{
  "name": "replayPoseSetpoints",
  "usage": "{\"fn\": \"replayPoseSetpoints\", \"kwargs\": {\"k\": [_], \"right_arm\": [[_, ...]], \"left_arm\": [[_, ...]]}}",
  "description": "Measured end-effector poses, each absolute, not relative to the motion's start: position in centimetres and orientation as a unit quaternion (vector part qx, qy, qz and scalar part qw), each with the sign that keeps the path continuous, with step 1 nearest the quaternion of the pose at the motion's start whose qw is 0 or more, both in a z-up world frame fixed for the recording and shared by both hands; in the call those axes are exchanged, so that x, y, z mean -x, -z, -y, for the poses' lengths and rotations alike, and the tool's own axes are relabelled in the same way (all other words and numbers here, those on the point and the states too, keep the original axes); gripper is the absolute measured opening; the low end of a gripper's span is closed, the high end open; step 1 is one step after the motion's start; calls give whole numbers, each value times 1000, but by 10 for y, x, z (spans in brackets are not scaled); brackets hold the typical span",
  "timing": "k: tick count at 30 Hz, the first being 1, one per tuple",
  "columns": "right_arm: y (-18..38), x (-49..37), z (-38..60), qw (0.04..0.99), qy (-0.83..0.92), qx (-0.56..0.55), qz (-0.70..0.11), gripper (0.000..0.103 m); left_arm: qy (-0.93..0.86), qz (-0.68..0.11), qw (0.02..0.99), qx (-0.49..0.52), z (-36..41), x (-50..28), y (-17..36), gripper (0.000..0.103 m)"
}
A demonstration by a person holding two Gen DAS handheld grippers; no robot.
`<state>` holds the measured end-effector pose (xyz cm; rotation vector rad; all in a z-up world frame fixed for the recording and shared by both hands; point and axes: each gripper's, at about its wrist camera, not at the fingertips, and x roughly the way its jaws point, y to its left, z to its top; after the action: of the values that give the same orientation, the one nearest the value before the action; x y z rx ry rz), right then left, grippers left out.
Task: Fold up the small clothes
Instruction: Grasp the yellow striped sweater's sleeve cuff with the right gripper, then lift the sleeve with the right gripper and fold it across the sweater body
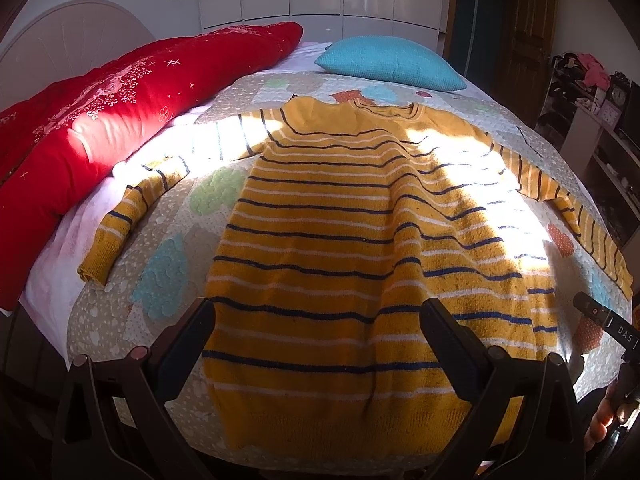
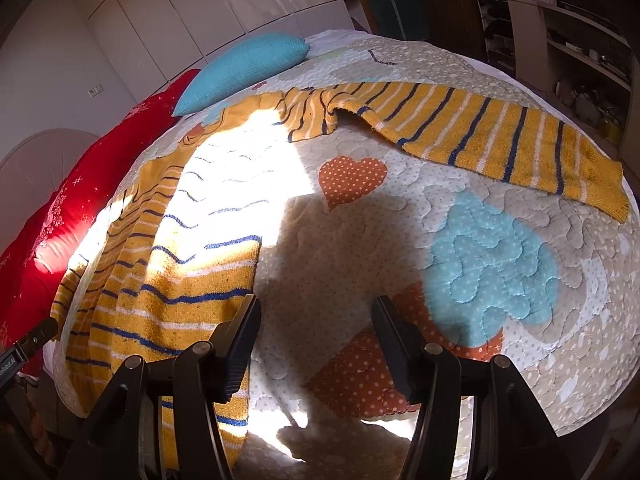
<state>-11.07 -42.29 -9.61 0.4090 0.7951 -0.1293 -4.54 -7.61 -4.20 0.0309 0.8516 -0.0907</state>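
**Operator:** I've got the striped sweater (image 1: 340,240) spread flat on the quilt (image 1: 168,240), hem towards me, collar far, so its long axis runs straight away from my tongs. Left gripper (image 1: 320,344) hovers over the hem, jaws wide apart, nothing pinched.

**Spotter:** And the right?

**Operator:** Right gripper (image 2: 316,340) is apart too, empty, over bare quilt just beside the sweater's right edge. The right sleeve (image 2: 480,132) stretches sideways beyond it, so I judge that hand nearer for folding it in. The knit looks thick, fuzzy and limp; the quilt is puffy and stitched.
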Motion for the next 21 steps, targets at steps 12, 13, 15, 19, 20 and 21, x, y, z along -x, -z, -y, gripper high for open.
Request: {"fn": "replayPoseSetpoints", "kwargs": {"k": [12,13,15,19,20,21], "right_arm": [[104,135,573,857,146,-409,-277,64],[104,132,581,854,151,-420,-266,64],[104,124,596,850,170,-433,-248,61],[100,111,621,840,195,-446,-241,6],[91,114,631,844,209,-439,-228,6],[80,117,636,849,230,-423,-218,6]], "left_arm": [[54,-430,901,-20,88,38,55,102],[55,-432,900,-23,90,38,55,102],[58,-434,899,-29,94,38,56,102],[62,-433,898,-42,97,38,53,102],[60,-430,900,-44,96,39,50,102],[58,-427,902,-43,93,39,48,102]]}}
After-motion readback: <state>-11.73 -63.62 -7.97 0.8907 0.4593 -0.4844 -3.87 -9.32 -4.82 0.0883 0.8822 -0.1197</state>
